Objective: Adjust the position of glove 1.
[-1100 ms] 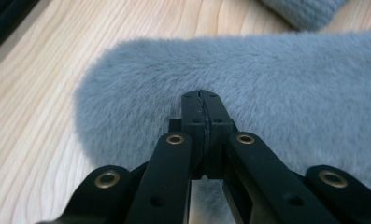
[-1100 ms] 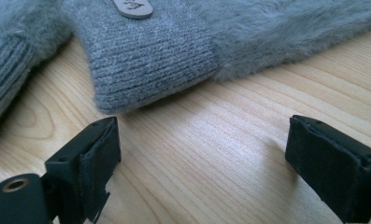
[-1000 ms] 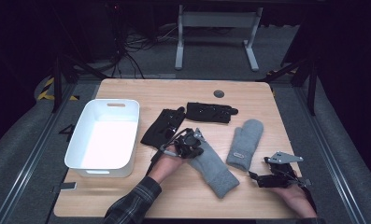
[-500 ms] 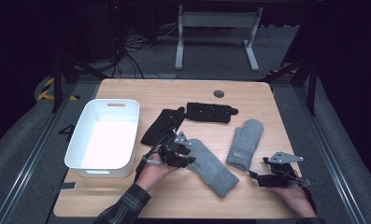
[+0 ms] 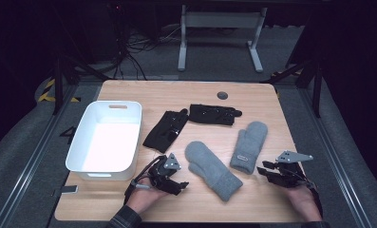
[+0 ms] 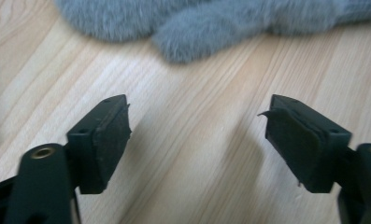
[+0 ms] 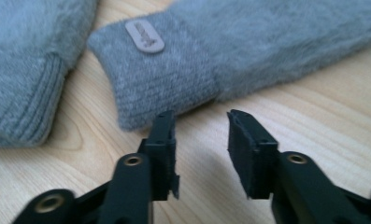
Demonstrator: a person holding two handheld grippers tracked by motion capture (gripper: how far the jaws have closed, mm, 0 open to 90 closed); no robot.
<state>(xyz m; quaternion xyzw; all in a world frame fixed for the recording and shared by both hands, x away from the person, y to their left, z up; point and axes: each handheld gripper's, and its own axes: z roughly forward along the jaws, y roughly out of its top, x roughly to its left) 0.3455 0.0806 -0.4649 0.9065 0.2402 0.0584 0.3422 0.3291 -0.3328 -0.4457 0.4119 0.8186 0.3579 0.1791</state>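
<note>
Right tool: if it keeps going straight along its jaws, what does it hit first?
Most likely the ribbed cuff of the grey mitten with the tag. In the right gripper view the right tool points at it with nothing between its jaws, which have just been closing. How big the gap is stays unclear.

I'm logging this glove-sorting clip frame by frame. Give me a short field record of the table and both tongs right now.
table: wooden top
bin: white, at left, nothing inside
black gloves: one beside bin, one behind it
grey mittens: left mitten mid-table, right mitten with cuff tag
left tongs: jaws have just been opening, nothing between them, over bare wood short of left mitten
right tongs: jaws have just been closing, a gap remains, nothing between them, just short of right mitten's cuff
</note>
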